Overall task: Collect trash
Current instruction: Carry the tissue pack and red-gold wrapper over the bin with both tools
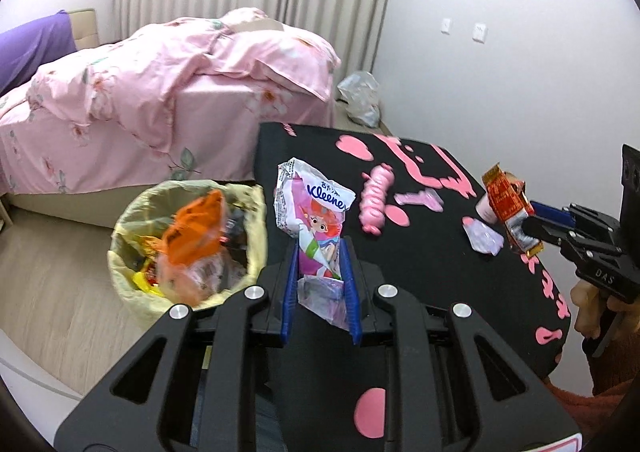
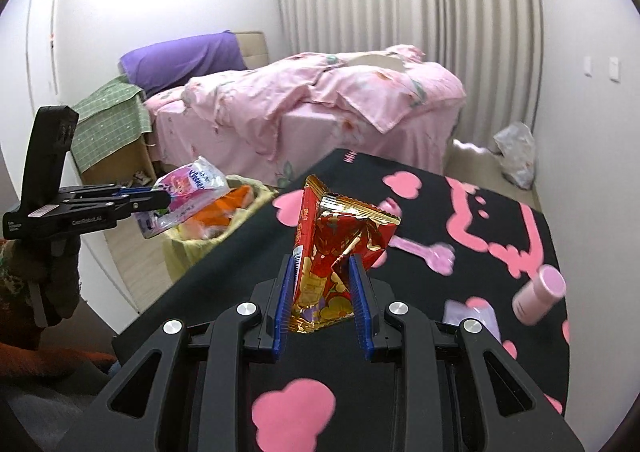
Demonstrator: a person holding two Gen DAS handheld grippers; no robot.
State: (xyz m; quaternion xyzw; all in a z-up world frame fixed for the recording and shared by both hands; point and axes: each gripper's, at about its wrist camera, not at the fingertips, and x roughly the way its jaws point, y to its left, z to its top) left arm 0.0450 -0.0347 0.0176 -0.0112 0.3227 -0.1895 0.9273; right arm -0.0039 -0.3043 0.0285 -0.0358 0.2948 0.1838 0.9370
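Note:
My left gripper point(image 1: 320, 252) is shut on a crumpled Kleenex tissue wrapper point(image 1: 316, 207), held up just right of the trash bin point(image 1: 132, 284). The same wrapper point(image 2: 192, 187) shows in the right wrist view over the bin point(image 2: 188, 248), in the left gripper point(image 2: 166, 197). My right gripper point(image 2: 322, 266) is shut on a red and gold snack wrapper point(image 2: 340, 236), lifted above the black table point(image 2: 248, 336). From the left wrist view that snack wrapper point(image 1: 506, 199) sticks out of the right gripper point(image 1: 528, 226) at the table's right side.
The yellow-lined bin holds an orange bag point(image 1: 196, 228) and other trash. On the table lie a pink segmented toy point(image 1: 374, 199), a pink bone-shaped piece point(image 2: 424, 252), a pink bottle point(image 2: 538, 294) and a pale purple wrapper point(image 1: 482, 238). A pink bed point(image 1: 160, 99) stands behind; a plastic bag point(image 1: 360, 97) sits on the floor.

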